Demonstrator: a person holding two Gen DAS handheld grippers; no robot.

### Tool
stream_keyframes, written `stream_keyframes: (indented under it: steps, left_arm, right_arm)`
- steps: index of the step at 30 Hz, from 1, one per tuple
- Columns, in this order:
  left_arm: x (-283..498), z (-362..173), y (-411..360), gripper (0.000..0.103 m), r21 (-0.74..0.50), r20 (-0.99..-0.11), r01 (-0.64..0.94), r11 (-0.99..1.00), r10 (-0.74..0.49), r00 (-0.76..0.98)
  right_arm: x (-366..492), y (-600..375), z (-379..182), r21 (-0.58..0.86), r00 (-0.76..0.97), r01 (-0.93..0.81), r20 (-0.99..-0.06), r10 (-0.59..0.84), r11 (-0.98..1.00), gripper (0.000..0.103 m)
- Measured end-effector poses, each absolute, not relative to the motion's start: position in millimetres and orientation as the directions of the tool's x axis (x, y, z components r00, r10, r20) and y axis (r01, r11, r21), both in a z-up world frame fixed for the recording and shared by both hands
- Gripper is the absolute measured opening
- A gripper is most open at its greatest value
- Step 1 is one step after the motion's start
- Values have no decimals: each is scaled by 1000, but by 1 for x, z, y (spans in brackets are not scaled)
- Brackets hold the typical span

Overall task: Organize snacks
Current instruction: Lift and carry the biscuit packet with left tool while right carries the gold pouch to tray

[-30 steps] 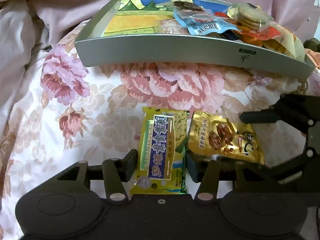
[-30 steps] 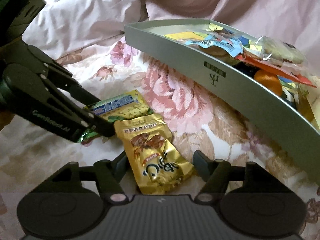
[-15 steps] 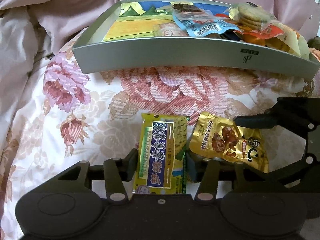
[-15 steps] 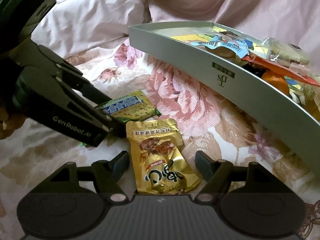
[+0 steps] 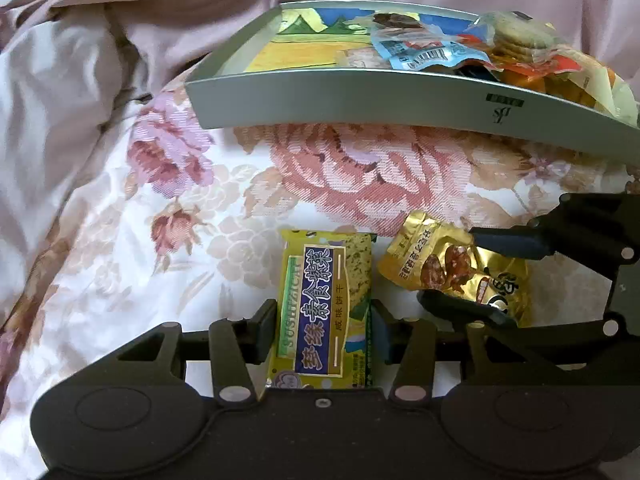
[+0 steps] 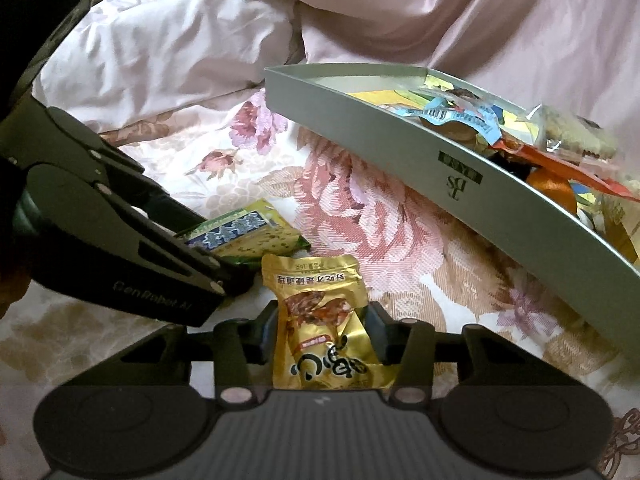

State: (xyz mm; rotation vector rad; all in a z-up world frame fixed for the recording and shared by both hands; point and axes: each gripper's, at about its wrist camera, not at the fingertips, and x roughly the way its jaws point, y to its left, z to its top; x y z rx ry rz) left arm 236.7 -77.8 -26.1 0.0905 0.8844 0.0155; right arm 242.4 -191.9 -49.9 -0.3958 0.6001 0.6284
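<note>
Two packets lie on the floral bedspread (image 5: 360, 176), each already between a pair of jaws. In the left wrist view, the left hand-held gripper (image 5: 324, 326) pinches the yellow-green cracker packet (image 5: 326, 304) across its width; its jaws have just been closing and the pads now sit against both long edges. The packet's long axis runs straight ahead along the fingers, toward the grey snack tray (image 5: 360, 100), which stands beyond it and a little to the right, with bare bedspread between. The tray's left half is mostly open floor; wrapped snacks pile up at its right end. The right hand-held gripper (image 5: 460, 272) comes in from the right with the gold nut pouch (image 5: 452, 268) between its fingers, just beside the cracker packet but apart from it.

In the right wrist view, the right hand-held gripper (image 6: 322, 326) has just been closing and squeezes the gold nut pouch (image 6: 320, 316), which buckles at the pads; the pouch's length points forward. The snack tray (image 6: 460, 184) lies ahead and to the right, its near wall the one thing to clear. The left hand-held gripper (image 6: 224, 272) crowds in from the left, holding the cracker packet (image 6: 248, 236).
</note>
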Motion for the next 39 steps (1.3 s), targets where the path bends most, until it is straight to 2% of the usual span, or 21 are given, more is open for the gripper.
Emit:
stream_keyframes:
  steps: [13, 23, 39]
  left_arm:
    - [224, -19, -72, 50, 126, -742, -31, 992, 115, 660]
    - [218, -5, -69, 50, 102, -695, -84, 991, 131, 707]
    - [212, 16, -66, 50, 64, -641, -127, 990, 139, 755]
  right_arm:
    - [234, -188, -50, -262, 685, -650, -608, 401, 713, 49]
    - [230, -186, -51, -286, 702, -643, -592, 396, 711, 49]
    - [212, -174, -53, -402, 739, -645, -546, 395, 651, 49]
